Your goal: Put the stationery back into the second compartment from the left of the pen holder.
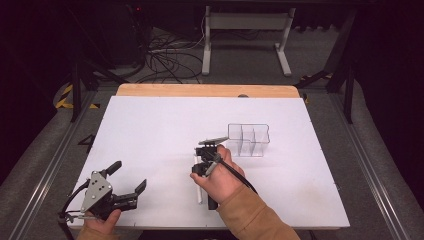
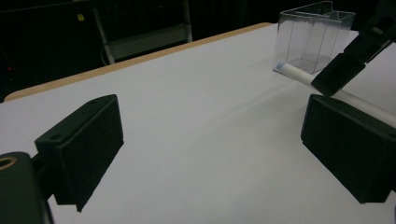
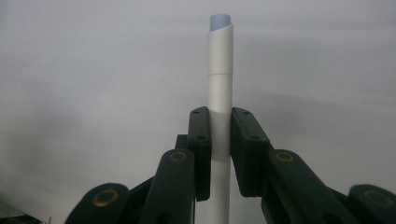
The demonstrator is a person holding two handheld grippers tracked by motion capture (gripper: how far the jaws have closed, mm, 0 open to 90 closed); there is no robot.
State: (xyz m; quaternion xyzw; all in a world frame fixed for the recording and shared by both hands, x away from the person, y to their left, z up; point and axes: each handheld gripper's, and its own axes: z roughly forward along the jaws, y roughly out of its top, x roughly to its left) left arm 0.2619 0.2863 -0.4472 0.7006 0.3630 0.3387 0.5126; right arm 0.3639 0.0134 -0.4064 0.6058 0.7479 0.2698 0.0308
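Note:
A white pen (image 3: 220, 70) with a pale blue end lies on the white table (image 1: 150, 130), pointing away in the right gripper view. My right gripper (image 3: 219, 135) is shut on its barrel, one pad on each side. From above, that right gripper (image 1: 200, 167) points down at the pen (image 1: 199, 192) near the table's middle front. In the left gripper view the pen (image 2: 299, 74) shows with the right gripper's jaw over it. My left gripper (image 1: 131, 175) rests at the front left, open with nothing between its fingers. The left gripper (image 2: 217, 149) faces the bare table.
A clear plastic organizer (image 1: 248, 140) with several compartments stands just right of and beyond the right gripper; the organizer (image 2: 313, 37) appears empty. A wooden strip (image 1: 205, 90) runs along the table's far edge. Cables and a desk frame lie on the floor beyond.

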